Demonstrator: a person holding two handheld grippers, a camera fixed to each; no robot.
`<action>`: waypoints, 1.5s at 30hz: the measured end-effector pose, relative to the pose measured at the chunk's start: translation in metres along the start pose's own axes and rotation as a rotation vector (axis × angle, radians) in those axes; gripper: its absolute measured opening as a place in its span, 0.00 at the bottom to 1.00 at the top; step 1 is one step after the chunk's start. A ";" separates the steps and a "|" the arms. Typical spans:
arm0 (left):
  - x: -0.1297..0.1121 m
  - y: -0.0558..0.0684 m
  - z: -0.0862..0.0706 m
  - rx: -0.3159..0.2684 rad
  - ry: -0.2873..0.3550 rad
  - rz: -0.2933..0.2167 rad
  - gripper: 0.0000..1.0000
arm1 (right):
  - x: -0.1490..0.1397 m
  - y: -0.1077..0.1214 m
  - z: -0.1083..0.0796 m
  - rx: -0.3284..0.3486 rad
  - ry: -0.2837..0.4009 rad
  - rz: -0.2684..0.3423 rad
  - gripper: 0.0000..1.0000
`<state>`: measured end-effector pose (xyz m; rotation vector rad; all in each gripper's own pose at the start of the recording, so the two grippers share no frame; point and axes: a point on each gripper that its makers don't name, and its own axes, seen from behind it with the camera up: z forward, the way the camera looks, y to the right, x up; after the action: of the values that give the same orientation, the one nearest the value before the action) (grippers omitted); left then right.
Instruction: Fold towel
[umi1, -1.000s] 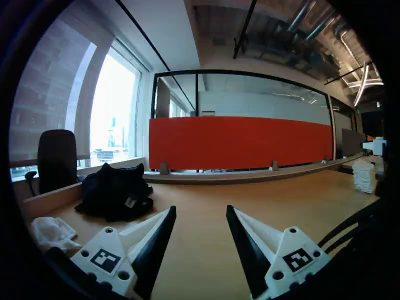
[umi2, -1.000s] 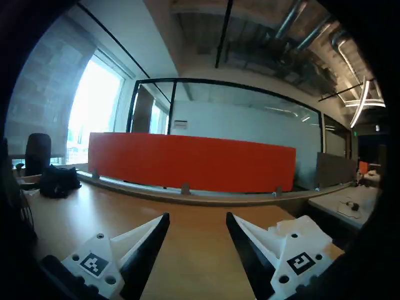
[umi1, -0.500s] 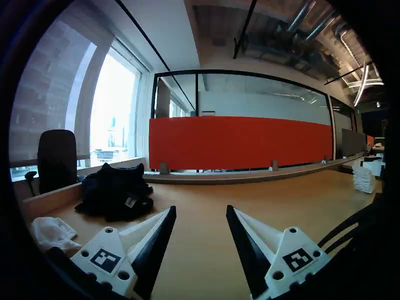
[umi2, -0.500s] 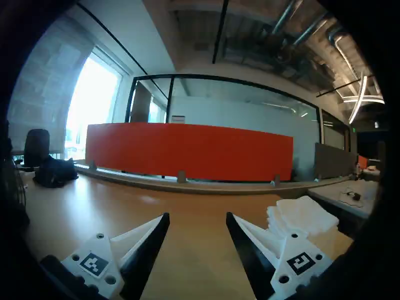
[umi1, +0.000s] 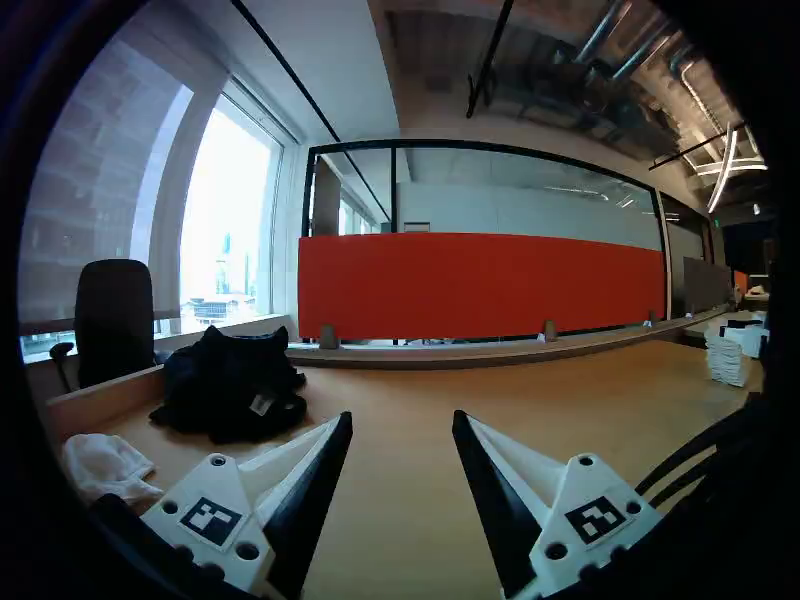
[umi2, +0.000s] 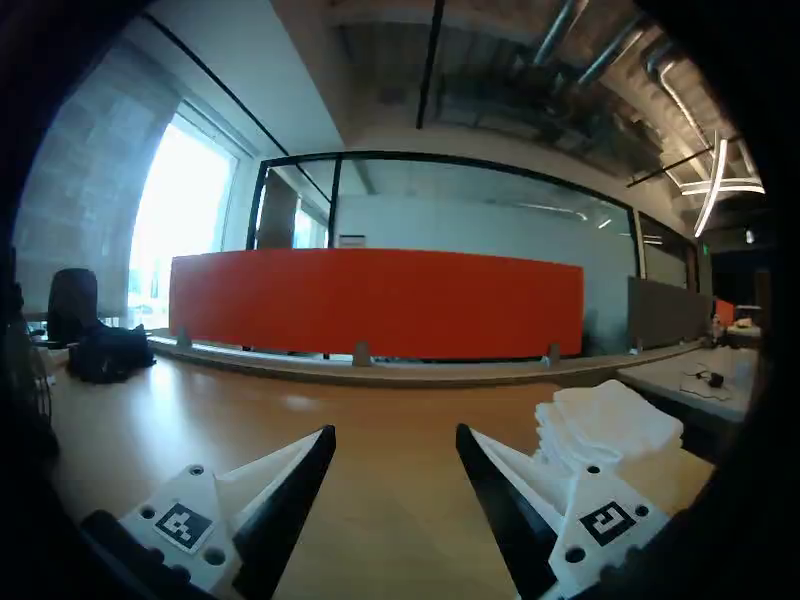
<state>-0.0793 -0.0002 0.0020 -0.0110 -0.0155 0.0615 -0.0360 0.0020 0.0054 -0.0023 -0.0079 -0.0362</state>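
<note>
A stack of folded white towels (umi2: 605, 425) sits on the wooden desk (umi2: 390, 470), just right of my right gripper (umi2: 395, 445), which is open and holds nothing. The same stack (umi1: 728, 358) appears far to the right in the left gripper view. A crumpled white cloth (umi1: 105, 465) lies on the desk at the lower left, beside my left gripper (umi1: 400, 430). That gripper is open too, low over the bare desk (umi1: 420, 420), with nothing between its fingers.
A black bag (umi1: 230, 385) lies on the desk left of centre, seen also as the bag (umi2: 105, 352) at the far left. A black office chair (umi1: 113, 320) stands by the window. An orange divider panel (umi1: 480, 285) runs along the desk's far edge.
The right gripper has shifted so that the folded towel stack came into view from behind its right finger and now sits clear beside it. The left gripper has stayed still.
</note>
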 end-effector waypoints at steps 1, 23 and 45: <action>0.000 0.000 0.000 0.000 0.000 0.000 0.73 | 0.000 -0.001 0.000 0.000 0.001 -0.001 0.93; -0.001 0.001 0.000 0.000 0.000 0.000 0.73 | -0.011 -0.004 -0.003 -0.005 0.005 0.032 0.98; -0.001 0.001 0.001 0.000 0.000 0.000 0.73 | -0.014 -0.006 -0.003 0.006 0.004 0.038 1.00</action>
<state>-0.0805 0.0004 0.0027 -0.0110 -0.0152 0.0610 -0.0498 -0.0031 0.0027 0.0041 -0.0035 0.0022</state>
